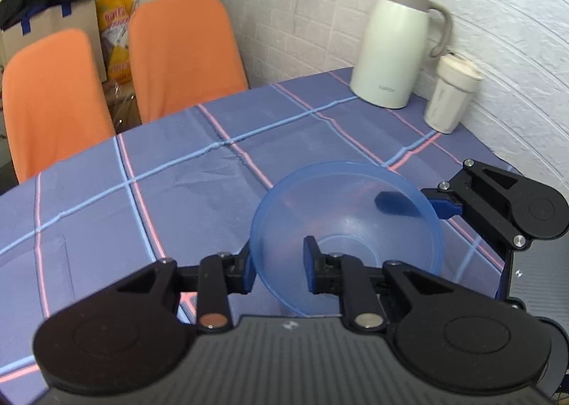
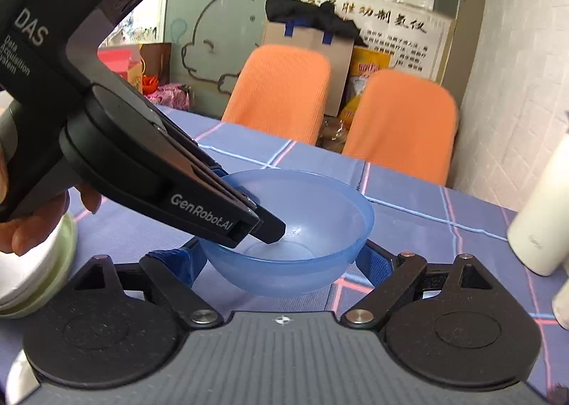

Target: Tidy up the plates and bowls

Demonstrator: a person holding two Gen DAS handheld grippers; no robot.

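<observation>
Between the two hand-held tools, low over the checked tablecloth (image 1: 177, 163), a translucent blue bowl (image 1: 346, 234) is sitting upright while both grippers are working on it. The left gripper (image 1: 279, 271) is straddling the bowl's near wall, one blue pad outside and one inside, jaws narrowed around the rim, though whether they are pinching firmly is unclear. The right gripper (image 2: 284, 259) is spreading wide, its fingers lying on either side of the bowl's lower body; contact is hard to judge. From the right camera, the bowl (image 2: 295, 223) is lying straight ahead, and the left tool is reaching in from the upper left, held by a hand (image 2: 21, 227). A stack of pale plates (image 2: 32, 277) is waiting at the left edge, nearer the left hand. A white jug (image 1: 394, 45) and a cup (image 1: 451, 95) are standing well apart by the wall.
</observation>
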